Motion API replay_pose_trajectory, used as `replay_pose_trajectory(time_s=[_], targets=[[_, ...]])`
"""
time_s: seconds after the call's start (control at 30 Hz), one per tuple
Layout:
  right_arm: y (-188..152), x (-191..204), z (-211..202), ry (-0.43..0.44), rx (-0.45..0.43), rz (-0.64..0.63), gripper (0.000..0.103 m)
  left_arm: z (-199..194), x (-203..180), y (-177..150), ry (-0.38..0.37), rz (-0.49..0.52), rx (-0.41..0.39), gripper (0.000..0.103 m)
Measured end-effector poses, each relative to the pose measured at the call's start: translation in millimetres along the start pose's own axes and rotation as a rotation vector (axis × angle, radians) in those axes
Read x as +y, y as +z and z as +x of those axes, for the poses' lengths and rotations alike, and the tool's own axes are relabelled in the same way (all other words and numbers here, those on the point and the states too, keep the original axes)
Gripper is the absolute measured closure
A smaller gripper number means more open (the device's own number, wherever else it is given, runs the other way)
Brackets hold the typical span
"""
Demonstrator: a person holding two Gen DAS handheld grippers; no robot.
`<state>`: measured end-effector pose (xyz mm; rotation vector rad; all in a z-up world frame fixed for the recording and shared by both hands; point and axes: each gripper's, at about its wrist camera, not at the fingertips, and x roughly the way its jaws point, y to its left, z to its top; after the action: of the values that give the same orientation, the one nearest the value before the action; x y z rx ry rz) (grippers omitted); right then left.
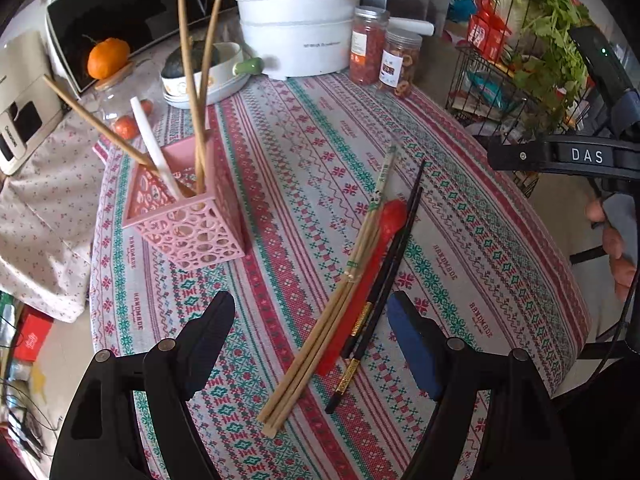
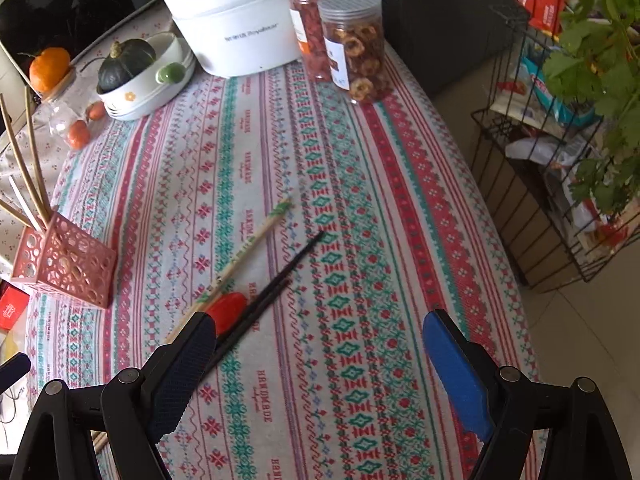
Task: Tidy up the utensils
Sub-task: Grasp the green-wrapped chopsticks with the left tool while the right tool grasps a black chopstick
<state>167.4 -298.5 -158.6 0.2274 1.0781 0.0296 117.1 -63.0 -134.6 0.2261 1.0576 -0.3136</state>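
A pink perforated utensil holder [image 1: 188, 220] stands at the table's left, holding bamboo chopsticks [image 1: 202, 92] and a white utensil [image 1: 154, 148]; it also shows in the right wrist view [image 2: 66, 264]. Loose on the cloth lie bamboo chopsticks [image 1: 332, 312], a red spoon [image 1: 368, 280] and black chopsticks [image 1: 384, 284]. My left gripper [image 1: 312, 312] is open, hovering over their near ends. My right gripper [image 2: 316, 332] is open and empty, just right of the black chopsticks [image 2: 276, 292] and red spoon [image 2: 228, 308].
A white pot [image 1: 298, 32], two snack jars [image 1: 384, 52], a bowl with a green squash [image 2: 128, 64] and oranges [image 1: 108, 58] stand at the back. A wire rack with greens [image 2: 560, 152] stands right of the table edge. A patterned cloth [image 2: 360, 240] covers the table.
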Motion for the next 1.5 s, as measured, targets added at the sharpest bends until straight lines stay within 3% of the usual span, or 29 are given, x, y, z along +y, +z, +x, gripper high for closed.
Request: replay_pose_trajectory(time_s=[0.13, 0.27, 0.53, 0.67, 0.87, 1.13, 1.5], targets=[[2.4, -17.1, 11.0, -0.058, 0.026, 0.011, 0.015, 19.2, -25.6, 27.4, -0.04, 0.021, 0.023, 0.028], [4.5, -38.7, 25.5, -0.064, 0.079, 0.066, 0.015, 51.1, -37.6, 62.0, -0.083, -0.009, 0.08, 0.052], [14.3, -69.3, 33.2, -0.062, 0.104, 0.149, 0.015, 115.8, -49.1, 110.7, -0.115, -0.021, 0.107, 0.082], [16.5, -74.9, 38.4, -0.049, 0.118, 0.166, 0.015, 139.7, -56.7, 128.5, -0.133, -0.016, 0.108, 0.084], [16.5, -72.9, 43.9, -0.064, 0.131, 0.153, 0.015, 167.1, -66.1, 145.4, -0.084, 0.009, 0.138, 0.084], [16.6, -58.9, 48.8, -0.077, 0.14, 0.104, 0.015, 155.5, -65.4, 139.3, -0.038, 0.059, 0.115, 0.093], [13.9, -30.4, 53.2, -0.058, 0.151, 0.037, 0.015, 49.9, -30.1, 100.6, -0.084, 0.043, -0.046, 0.095]])
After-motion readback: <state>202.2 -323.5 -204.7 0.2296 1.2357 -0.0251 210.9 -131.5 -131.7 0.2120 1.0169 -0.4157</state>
